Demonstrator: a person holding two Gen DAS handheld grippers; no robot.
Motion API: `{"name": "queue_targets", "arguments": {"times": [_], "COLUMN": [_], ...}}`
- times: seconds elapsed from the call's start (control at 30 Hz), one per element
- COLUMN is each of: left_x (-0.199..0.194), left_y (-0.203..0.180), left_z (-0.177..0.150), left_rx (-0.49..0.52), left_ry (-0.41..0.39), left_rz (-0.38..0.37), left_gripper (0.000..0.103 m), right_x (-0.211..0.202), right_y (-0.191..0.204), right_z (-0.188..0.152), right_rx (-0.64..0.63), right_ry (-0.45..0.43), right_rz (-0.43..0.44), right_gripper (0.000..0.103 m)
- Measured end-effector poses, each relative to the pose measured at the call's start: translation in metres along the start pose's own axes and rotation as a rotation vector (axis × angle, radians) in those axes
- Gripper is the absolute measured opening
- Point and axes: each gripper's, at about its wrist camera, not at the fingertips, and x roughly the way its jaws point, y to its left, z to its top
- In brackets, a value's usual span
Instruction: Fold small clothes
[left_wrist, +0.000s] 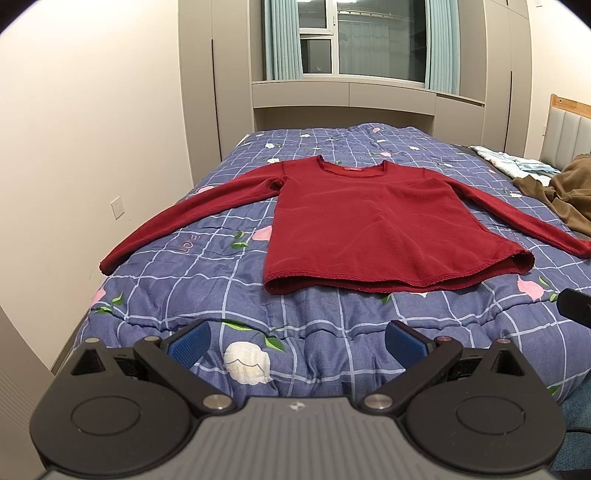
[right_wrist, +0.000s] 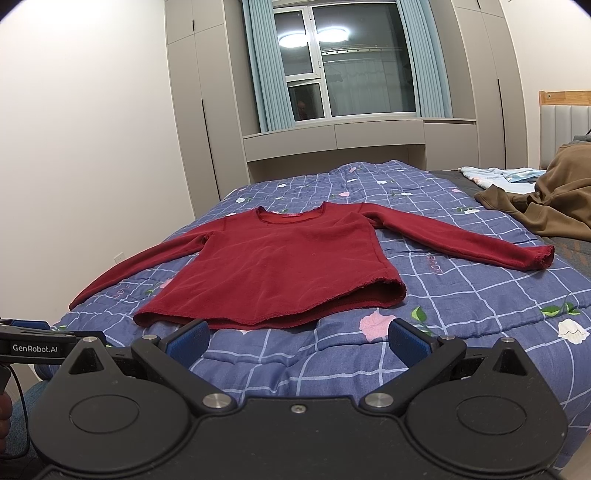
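Red top (left_wrist: 369, 229) lies flat mid-quilt (left_wrist: 332, 332), sleeves spread, nothing folded yet. Left of the top: its sleeve cuff runs to the bed's left edge and may well slide off when lifted. Left gripper (left_wrist: 297, 345) hovers short of the hem, jaws wide, empty. Right gripper (right_wrist: 297, 341) likewise. Right of the top, brown garment (right_wrist: 546, 206) crowds that sleeve; open quilt beyond the collar.
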Motion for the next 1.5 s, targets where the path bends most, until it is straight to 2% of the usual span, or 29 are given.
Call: {"name": "queue_targets", "arguments": {"times": [0.4, 0.47, 0.67, 0.83, 1.07, 1.5], "left_x": [0.001, 0.002, 0.018, 0.040, 0.080, 0.175], "left_y": [0.000, -0.002, -0.002, -0.005, -0.018, -0.062], "left_z": [0.000, 0.002, 0.008, 0.027, 0.059, 0.150], "left_rx": [0.006, 0.010, 0.013, 0.018, 0.041, 0.095], "left_ry": [0.007, 0.015, 0.050, 0.076, 0.111, 0.164], "left_rz": [-0.004, -0.010, -0.039, -0.057, -0.058, -0.047], "left_gripper": [0.103, 0.103, 0.103, 0.103, 0.103, 0.103], "right_x": [0.002, 0.004, 0.020, 0.040, 0.083, 0.168], "right_y": [-0.001, 0.009, -0.006, -0.021, -0.032, -0.088], "right_z": [0.001, 0.002, 0.003, 0.017, 0.049, 0.096], "right_rx": [0.002, 0.002, 0.014, 0.040, 0.019, 0.131], "right_ry": [0.006, 0.012, 0.026, 0.047, 0.115, 0.206], "right_rz": [-0.002, -0.004, -0.014, -0.055, -0.192, -0.256], "right_gripper": [0.103, 0.103, 0.103, 0.103, 0.103, 0.103]}}
